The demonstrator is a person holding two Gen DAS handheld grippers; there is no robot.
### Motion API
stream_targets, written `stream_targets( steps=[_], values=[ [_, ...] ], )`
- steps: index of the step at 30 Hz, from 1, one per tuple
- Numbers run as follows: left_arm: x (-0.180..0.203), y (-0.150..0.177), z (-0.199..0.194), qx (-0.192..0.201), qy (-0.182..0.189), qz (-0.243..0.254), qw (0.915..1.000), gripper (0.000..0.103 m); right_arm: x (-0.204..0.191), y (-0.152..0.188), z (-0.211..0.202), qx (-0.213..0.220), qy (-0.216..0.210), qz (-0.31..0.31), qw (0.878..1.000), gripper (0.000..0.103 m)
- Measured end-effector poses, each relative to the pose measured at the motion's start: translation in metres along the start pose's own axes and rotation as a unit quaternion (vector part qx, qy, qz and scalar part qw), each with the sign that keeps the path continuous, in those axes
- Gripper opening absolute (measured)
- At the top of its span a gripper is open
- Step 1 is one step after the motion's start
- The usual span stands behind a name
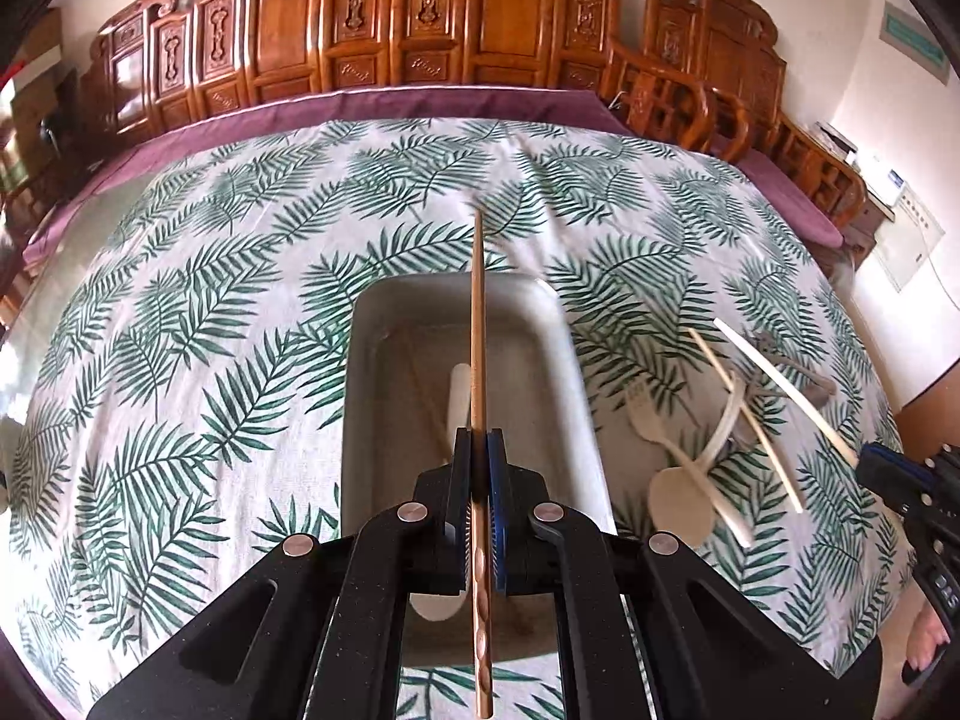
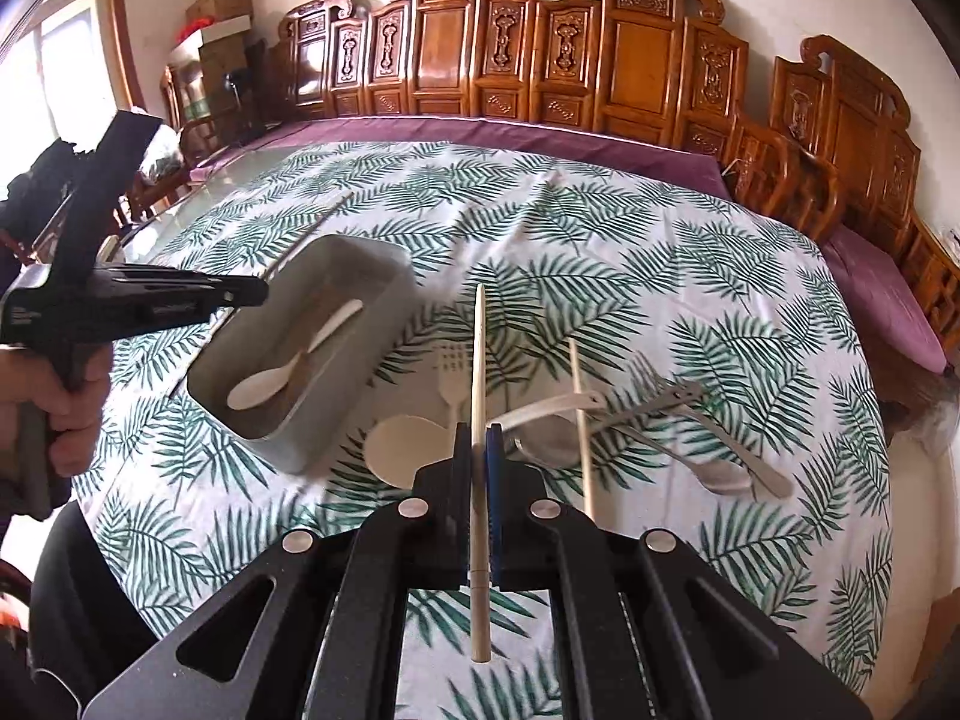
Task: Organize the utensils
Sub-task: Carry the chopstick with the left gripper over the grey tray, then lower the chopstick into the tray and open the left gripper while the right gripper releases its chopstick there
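My left gripper (image 1: 478,441) is shut on a brown wooden chopstick (image 1: 478,324), held above the grey rectangular tray (image 1: 384,300). The tray (image 2: 384,300) holds a white spoon (image 2: 288,375) and a brown chopstick. My right gripper (image 2: 478,438) is shut on a pale chopstick (image 2: 479,360), held above the loose utensils on the cloth. These are a pale fork (image 2: 450,384), a round pale spoon (image 2: 402,450), a white spoon (image 2: 552,405), a second pale chopstick (image 2: 581,426) and metal utensils (image 2: 708,450). The left gripper shows at the left of the right wrist view (image 2: 252,291).
The table wears a white cloth with green leaf print (image 1: 180,330) over a purple cover (image 1: 420,105). Carved wooden chairs (image 2: 828,192) and panels (image 1: 372,18) line the far side. The loose utensil pile also shows right of the tray (image 1: 720,420).
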State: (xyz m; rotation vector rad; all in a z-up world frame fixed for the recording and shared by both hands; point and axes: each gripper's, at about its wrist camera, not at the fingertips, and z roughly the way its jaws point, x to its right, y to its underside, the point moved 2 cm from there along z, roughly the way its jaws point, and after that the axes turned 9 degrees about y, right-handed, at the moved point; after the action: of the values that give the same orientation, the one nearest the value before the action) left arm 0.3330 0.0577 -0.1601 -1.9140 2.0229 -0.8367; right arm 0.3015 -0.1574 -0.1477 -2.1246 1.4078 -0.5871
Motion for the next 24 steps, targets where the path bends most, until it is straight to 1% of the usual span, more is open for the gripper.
stream_targets(
  steps=[3, 9, 14, 17, 24],
  values=[
    [-0.006, 0.000, 0.007, -0.001, -0.003, -0.003, 1.0000, 0.004, -0.009, -0.004, 0.001, 0.000, 0.000, -0.007, 1.000, 0.005],
    [-0.013, 0.000, 0.016, -0.003, 0.004, -0.009, 0.9999, 0.004, -0.021, -0.013, 0.004, -0.001, 0.001, -0.014, 1.000, 0.005],
    [-0.021, 0.006, 0.019, -0.004, 0.009, -0.014, 0.9999, 0.004, -0.031, -0.021, 0.010, -0.002, -0.001, -0.014, 1.000, 0.005],
    [-0.024, 0.006, 0.017, 0.001, 0.000, -0.011, 0.9999, 0.006, -0.043, -0.025, 0.014, -0.003, -0.006, -0.018, 1.000, 0.005],
    [-0.033, 0.003, -0.002, 0.014, 0.017, -0.011, 0.9997, 0.009, -0.066, -0.037, 0.023, -0.003, -0.015, -0.025, 1.000, 0.006]
  ],
)
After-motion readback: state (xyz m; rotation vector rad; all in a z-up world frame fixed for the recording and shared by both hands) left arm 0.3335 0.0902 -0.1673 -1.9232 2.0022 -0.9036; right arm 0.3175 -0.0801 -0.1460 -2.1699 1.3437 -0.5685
